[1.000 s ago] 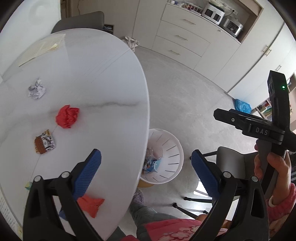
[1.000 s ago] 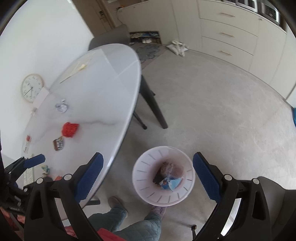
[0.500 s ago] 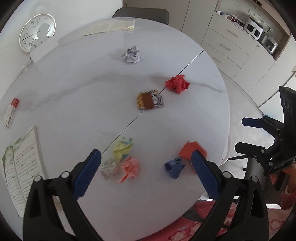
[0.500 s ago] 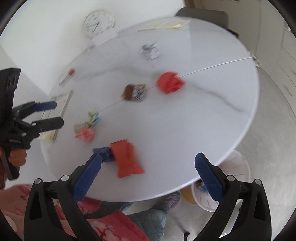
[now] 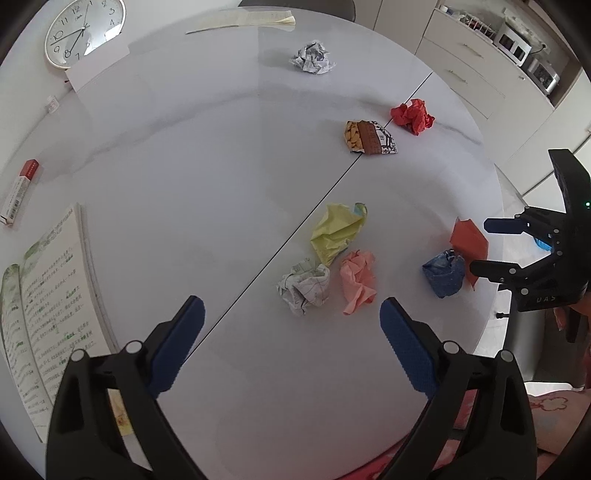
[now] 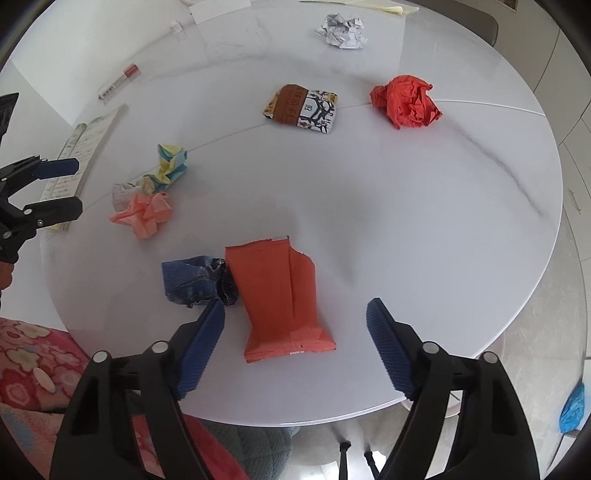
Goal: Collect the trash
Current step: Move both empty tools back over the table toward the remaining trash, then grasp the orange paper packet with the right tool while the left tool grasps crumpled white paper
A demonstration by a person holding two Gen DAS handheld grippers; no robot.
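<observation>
From the left wrist view I see my left gripper (image 5: 291, 317) hanging released over the round white marble table (image 5: 207, 177). Only here shows a wall clock (image 5: 84, 31) leaning far left.

From the right wrist view, my right gripper (image 6: 295, 323), jaws just narrowing, straddles the flat orange-red foil wrapper (image 6: 282, 299) near the edge without pressing it. I count eight trash pieces.
</observation>
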